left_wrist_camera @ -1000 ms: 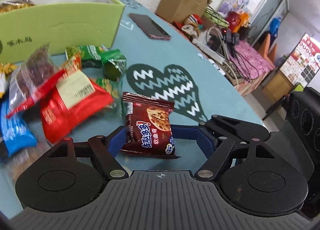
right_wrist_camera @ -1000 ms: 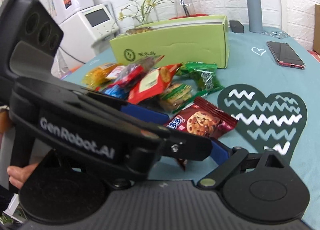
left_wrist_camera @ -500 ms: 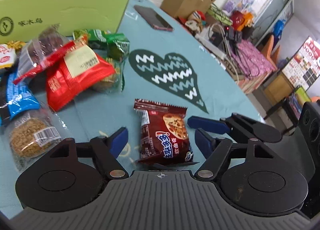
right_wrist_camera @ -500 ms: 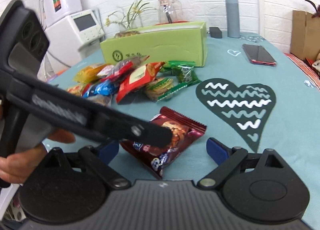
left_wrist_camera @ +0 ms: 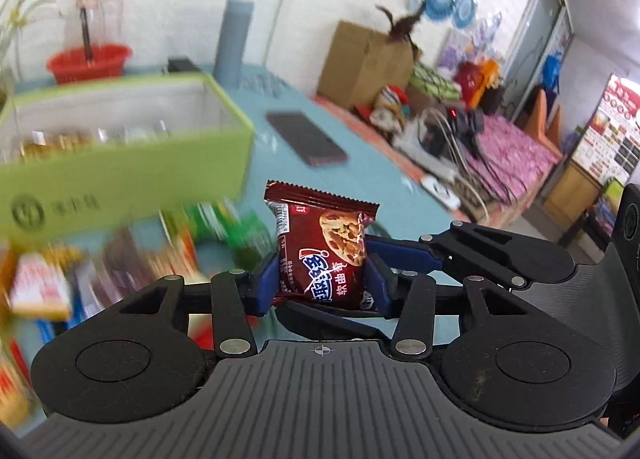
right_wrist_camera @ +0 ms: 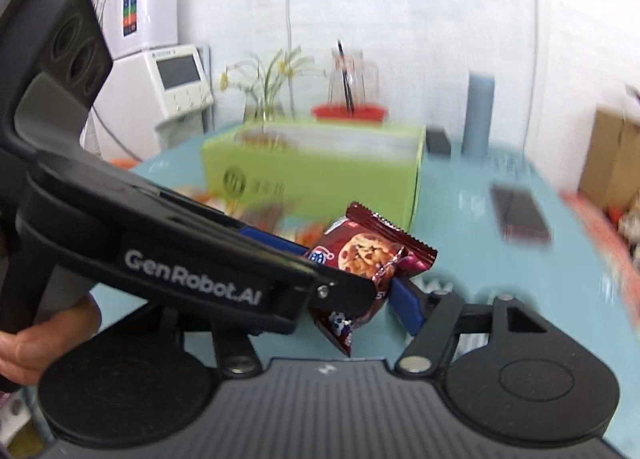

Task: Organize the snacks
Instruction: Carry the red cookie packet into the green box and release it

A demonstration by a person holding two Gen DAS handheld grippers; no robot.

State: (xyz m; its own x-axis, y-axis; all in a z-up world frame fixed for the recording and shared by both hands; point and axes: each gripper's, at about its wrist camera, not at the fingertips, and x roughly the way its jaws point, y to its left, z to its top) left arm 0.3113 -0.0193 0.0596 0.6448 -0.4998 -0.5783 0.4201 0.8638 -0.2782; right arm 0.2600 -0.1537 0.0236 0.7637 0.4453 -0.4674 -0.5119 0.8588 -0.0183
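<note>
Having just closed, both grippers' fingers pinch the cookie packet at frame centre: left gripper, right gripper.

The dark red cookie packet has a chocolate-chip cookie picture and white-blue lettering, with crimped ends. It stands upright, lifted off the table, its sides squashed inward. The green box sits open behind it, some snacks inside. The rest of the snack pile lies blurred in front of the box.

Cookie pkt btwn both tools
</note>
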